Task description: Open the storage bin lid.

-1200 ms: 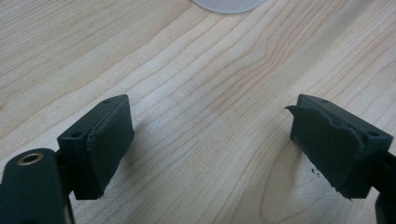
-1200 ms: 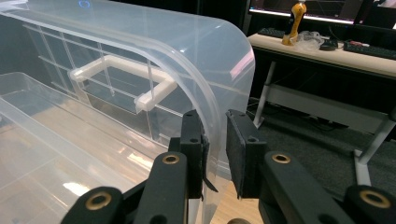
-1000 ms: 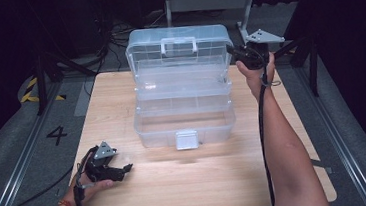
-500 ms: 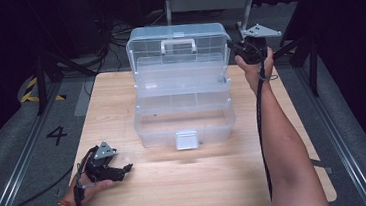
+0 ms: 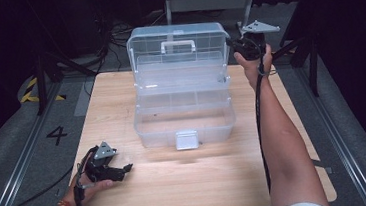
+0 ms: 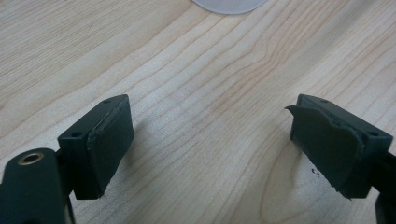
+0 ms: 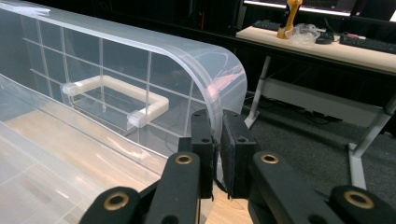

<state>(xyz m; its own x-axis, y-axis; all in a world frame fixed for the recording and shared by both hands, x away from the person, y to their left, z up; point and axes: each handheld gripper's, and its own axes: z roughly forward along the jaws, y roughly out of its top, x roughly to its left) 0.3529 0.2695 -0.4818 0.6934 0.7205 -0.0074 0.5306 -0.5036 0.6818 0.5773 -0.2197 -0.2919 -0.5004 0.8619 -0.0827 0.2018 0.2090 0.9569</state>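
Right gripper view: right gripper point(image 7: 215, 140) has its jaws pinched on the right edge of the clear lid point(image 7: 140, 70), wall sandwiched between the pads; jaws have just finished closing on it. From the gripper the lid runs away to the left, long axis side to side across the box, white handle point(image 7: 116, 95) partway along. High view: right gripper point(image 5: 247, 47) at the far right corner of the open toolbox point(image 5: 183, 108), lid standing near upright behind the trays. Right hand is the one on it. Left gripper point(image 5: 107, 169) rests near the front left of the bench point(image 5: 203, 181), well apart from the box, jaws spread wide with nothing between, bare wood under them.

Versus the earlier frames: lid stands taller and more upright, right hand barely moved, left unchanged.
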